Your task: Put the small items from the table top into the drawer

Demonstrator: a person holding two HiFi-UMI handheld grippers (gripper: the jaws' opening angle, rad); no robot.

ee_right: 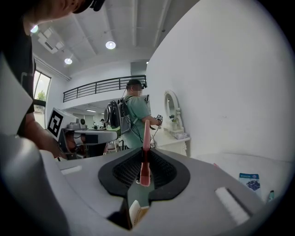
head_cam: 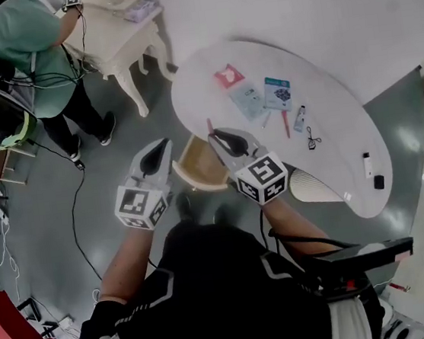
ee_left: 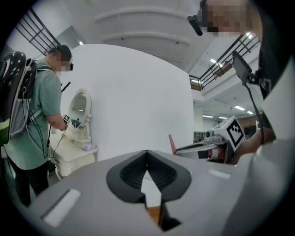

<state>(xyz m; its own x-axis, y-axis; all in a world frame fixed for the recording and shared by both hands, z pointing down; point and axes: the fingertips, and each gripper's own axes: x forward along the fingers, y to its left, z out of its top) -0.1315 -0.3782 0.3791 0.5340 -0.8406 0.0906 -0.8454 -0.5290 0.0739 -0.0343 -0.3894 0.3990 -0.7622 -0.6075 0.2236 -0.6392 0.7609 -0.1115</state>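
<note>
The white tabletop [head_cam: 343, 110] has a curved, bean-like shape and takes the middle of the head view. At its near edge the drawer [head_cam: 196, 167] stands pulled out, and its pale wooden inside shows between the two tools; whether anything lies in it already, I cannot tell. The left tool [head_cam: 162, 148] is at the left side of the drawer, with its jaws closed together and nothing between them. The right tool [head_cam: 217, 138] is at the right side of the drawer, and its jaws are narrow and closed on a thin red stick [ee_right: 145, 138], probably a pen, which stands up past the tips. On the tabletop, well apart from both tools, several small items are waiting: a red packet [head_cam: 228, 75], a blue packet [head_cam: 278, 92], a black cable [head_cam: 313, 139] and, near the far right end, a small black block [head_cam: 378, 181]. I judge that the step in hand is the bringing of the red stick to the drawer, so the task is near its beginning, because most items lie on the tabletop. The next move calls for holding the right tool over the open drawer, low enough, and then opening the jaws so that the stick falls inside and not over the front edge.
</note>
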